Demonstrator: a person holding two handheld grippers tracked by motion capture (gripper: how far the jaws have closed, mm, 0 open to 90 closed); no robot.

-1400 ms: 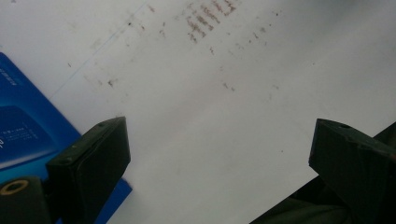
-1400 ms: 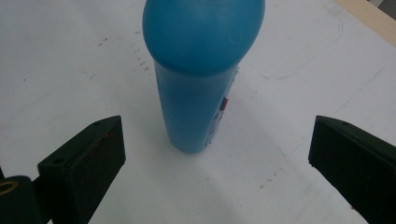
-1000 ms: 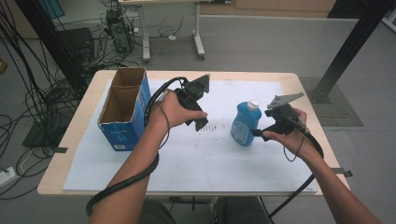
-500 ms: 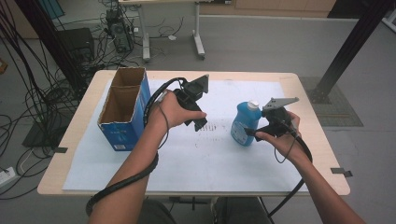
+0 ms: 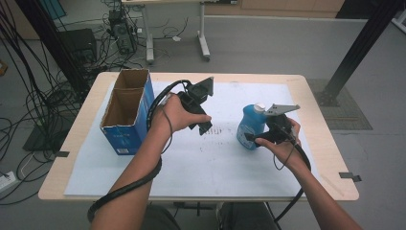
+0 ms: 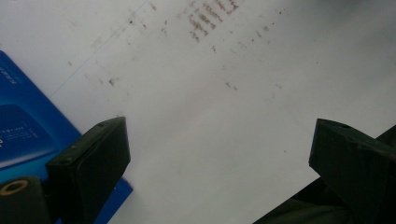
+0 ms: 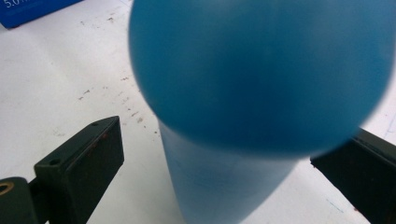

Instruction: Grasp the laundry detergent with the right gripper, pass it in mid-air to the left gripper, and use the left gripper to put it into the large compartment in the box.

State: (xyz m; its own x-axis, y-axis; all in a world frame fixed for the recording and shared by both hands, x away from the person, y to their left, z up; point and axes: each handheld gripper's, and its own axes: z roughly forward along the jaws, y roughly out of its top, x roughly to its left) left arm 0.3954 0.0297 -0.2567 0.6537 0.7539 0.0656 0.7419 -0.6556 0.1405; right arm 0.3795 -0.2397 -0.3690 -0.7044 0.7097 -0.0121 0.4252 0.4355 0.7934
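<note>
Between the right hand-held gripper [image 7: 215, 154] jaws — spread wide — stands the blue bottle [image 7: 261, 84].

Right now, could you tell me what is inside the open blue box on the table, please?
The blue box stands open-topped, with two compartments. Only bare brown cardboard walls show inside; I see nothing in them. Their floors are shadowed and partly hidden by the walls, so something small could lie there.

A light wooden table [image 5: 316, 103] stands on the grey floor, most of its top covered by a white sheet [image 5: 210, 158] smudged with brownish marks near the middle. On the sheet stand an open blue cardboard box [image 5: 125, 117] at the left and an upright blue bottle [image 5: 251, 125] at the right, well apart.
</note>
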